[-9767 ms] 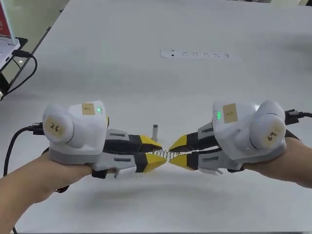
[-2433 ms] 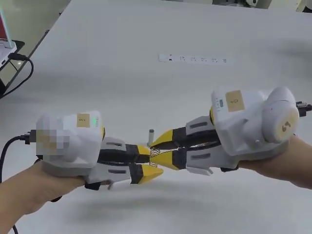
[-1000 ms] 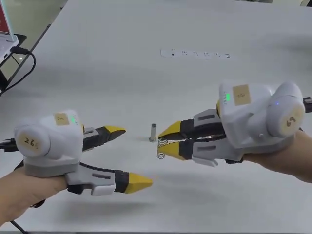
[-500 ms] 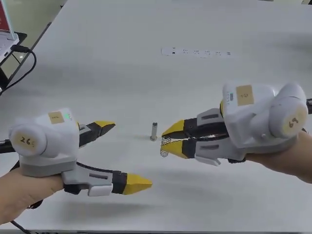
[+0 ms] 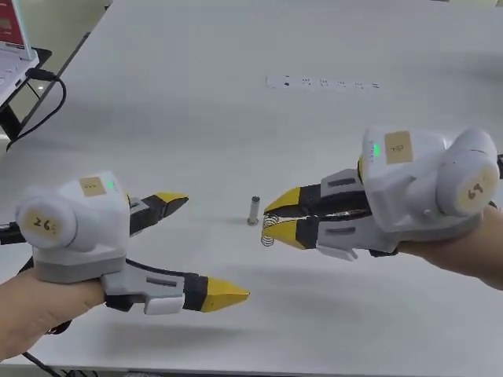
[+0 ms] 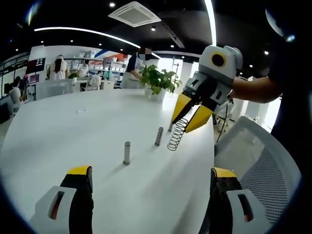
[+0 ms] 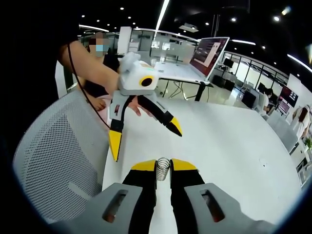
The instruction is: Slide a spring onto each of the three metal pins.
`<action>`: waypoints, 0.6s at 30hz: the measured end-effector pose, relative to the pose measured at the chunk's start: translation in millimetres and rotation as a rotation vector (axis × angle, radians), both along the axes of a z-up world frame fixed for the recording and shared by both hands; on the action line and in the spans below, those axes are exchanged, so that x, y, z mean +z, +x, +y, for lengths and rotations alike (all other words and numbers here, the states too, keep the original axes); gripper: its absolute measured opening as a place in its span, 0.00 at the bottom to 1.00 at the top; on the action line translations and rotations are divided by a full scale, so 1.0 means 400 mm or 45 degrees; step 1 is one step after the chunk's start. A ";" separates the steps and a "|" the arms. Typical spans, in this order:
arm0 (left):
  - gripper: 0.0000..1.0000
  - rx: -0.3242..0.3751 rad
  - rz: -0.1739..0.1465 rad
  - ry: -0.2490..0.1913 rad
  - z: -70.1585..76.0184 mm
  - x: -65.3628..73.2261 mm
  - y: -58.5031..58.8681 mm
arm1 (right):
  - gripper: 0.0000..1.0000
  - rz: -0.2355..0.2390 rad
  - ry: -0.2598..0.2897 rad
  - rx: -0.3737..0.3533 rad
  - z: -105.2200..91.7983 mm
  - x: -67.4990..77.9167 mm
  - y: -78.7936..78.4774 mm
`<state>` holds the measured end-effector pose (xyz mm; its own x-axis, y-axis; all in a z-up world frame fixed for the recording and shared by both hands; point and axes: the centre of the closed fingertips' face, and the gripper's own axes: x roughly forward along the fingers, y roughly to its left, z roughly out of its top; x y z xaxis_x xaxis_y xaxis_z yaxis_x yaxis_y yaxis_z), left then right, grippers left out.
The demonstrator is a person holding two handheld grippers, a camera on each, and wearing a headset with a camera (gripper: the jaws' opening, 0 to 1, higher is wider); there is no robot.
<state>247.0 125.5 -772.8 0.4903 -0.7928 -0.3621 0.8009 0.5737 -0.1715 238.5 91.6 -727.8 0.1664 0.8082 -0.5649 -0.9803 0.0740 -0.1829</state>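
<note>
While the right gripper (image 5: 271, 224) pinches the spring (image 5: 269, 232) between nearly closed jaws just beside an upright metal pin (image 5: 254, 210), the left gripper (image 5: 214, 247) holds its jaws spread wide, empty. The spring hangs from the jaw tips.

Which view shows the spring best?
The left gripper view: the spring hangs side-on from the right claw, its coils distinct. The head view shows it small at that claw's tips; the right gripper view shows it foreshortened between the jaws.

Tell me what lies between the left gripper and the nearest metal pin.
Bare white table, nothing else, between the left gripper and the pin; the head view shows it.
</note>
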 end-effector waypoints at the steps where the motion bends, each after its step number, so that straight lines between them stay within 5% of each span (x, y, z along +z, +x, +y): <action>1: 0.98 0.000 0.002 0.003 0.001 -0.002 -0.001 | 0.07 0.002 -0.001 0.001 0.001 -0.001 0.001; 18: 0.98 0.011 0.013 -0.004 0.010 -0.005 0.007 | 0.07 0.000 0.008 -0.033 0.011 -0.011 0.068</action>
<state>249.9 129.7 -775.0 0.4936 -0.7897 -0.3644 0.7940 0.5801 -0.1817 265.9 96.1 -732.2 0.1872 0.8072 -0.5598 -0.9781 0.1003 -0.1824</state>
